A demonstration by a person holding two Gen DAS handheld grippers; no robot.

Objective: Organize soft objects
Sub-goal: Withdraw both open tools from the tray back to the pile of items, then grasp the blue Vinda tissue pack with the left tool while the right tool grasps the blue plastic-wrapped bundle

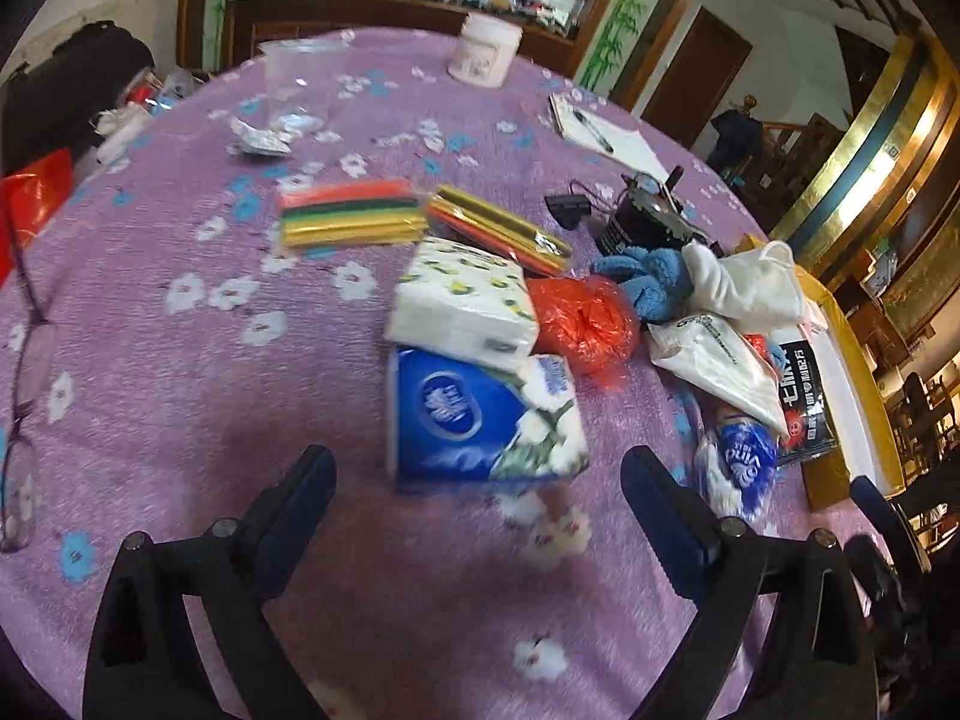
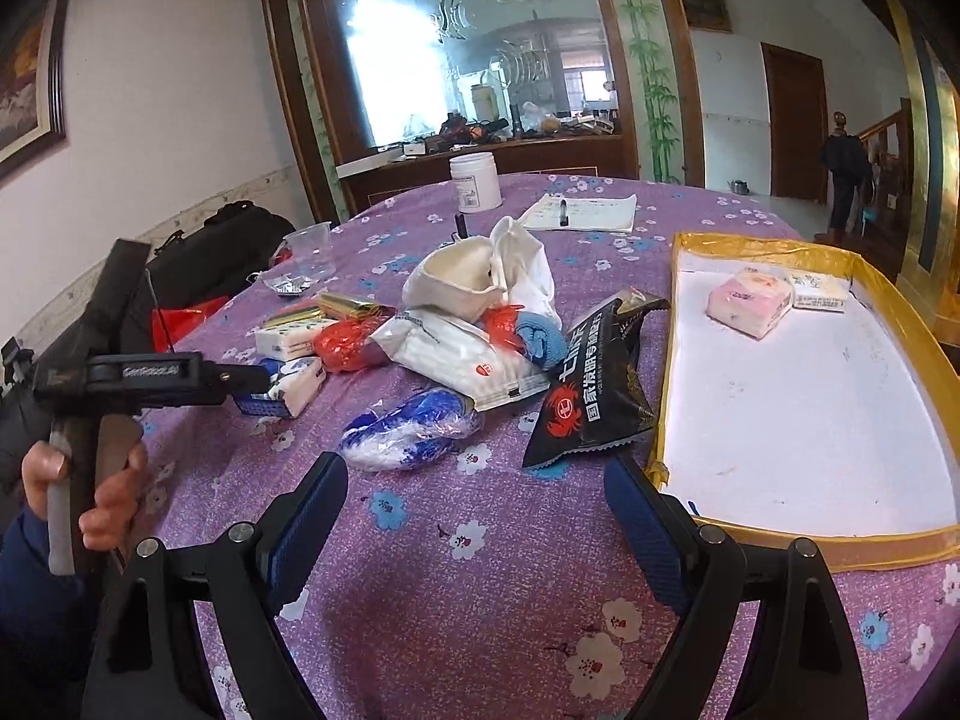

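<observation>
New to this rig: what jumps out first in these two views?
The heap of soft packs mid-table on the purple floral tablecloth: a blue tissue pack lies just ahead of the open left gripper, with an orange-red plastic bag beside it. At right sits a yellow-rimmed tray, holding a pink tissue pack near its far end.

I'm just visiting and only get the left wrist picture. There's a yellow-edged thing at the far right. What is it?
Observer: A shallow white tray with a yellow rim, lying on the table.
Operator: Anything in it yet?
Observer: Yes, a pink tissue pack with a white box beside it, at the tray's far end.
Operator: And the other gripper?
Observer: The right gripper is open and empty, over bare tablecloth beside the tray.
</observation>
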